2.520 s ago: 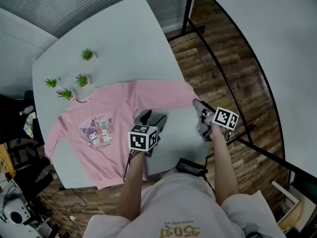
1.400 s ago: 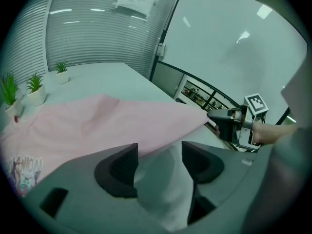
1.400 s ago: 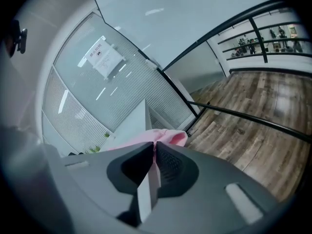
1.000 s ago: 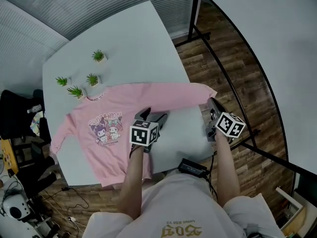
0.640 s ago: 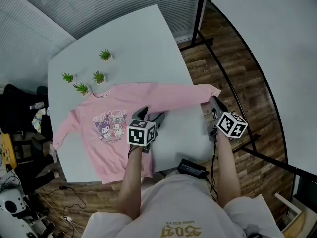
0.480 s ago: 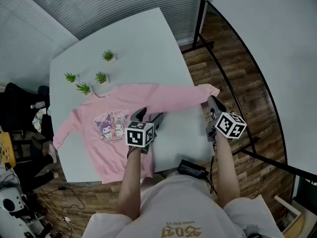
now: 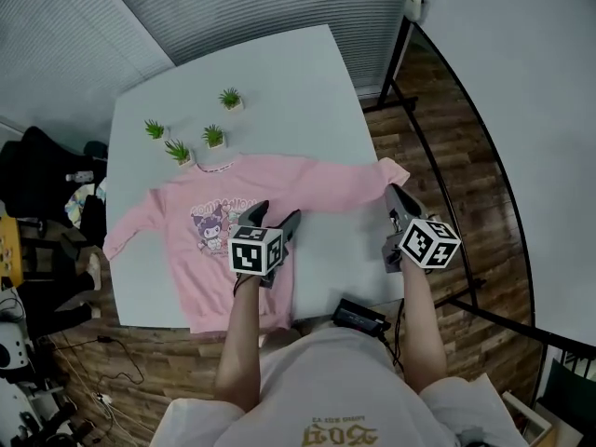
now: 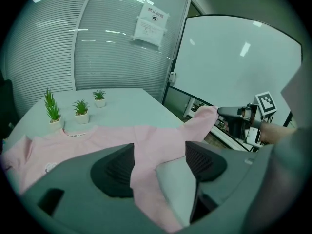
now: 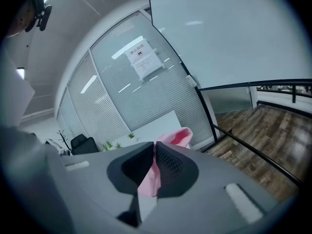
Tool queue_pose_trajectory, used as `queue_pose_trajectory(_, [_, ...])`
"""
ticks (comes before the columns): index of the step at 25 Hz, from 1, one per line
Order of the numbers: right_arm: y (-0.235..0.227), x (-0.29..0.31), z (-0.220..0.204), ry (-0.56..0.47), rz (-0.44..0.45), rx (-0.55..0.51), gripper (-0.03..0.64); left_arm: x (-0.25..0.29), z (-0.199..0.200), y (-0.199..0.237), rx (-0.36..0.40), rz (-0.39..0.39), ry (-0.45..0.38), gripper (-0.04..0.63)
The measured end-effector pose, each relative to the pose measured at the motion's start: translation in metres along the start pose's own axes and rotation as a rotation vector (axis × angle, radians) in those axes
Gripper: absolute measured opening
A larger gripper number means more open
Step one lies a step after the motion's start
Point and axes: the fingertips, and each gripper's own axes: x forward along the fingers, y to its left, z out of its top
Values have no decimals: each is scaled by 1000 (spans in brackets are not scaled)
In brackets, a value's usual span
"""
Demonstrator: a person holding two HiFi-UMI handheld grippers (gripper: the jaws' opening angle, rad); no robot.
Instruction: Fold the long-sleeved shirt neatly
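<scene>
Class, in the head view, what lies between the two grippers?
Head view: the shirt's pink sleeve, pinched by the right gripper, and bare table toward the left gripper.

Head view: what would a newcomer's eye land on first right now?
The pink shirt lies spread front-up on the white table, cartoon print showing. Its sleeve stretches to the table's right edge, cuff pinched in the shut right tool, while the left tool hangs open over the shirt. Four small potted plants stand just beyond the collar.
</scene>
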Motion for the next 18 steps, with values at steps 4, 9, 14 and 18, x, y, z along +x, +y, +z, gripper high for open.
queue_pose_trajectory(4, [29,7,-3,12,45,-33,31,-20,2,14,-10,29,-29,336])
queue_pose_trajectory(9, [59,17,-9,10,92,-35,31,-45,-3,32,-10,68,-48,336])
queue_pose_trajectory(14, [91,27,-8,4,147,-21,31,-71,-4,49,-26,125,-66,336])
queue_pose_trajectory(18, [116,36,-9,16,190,-31,31,-93,-3,67,-53,170,-86,336])
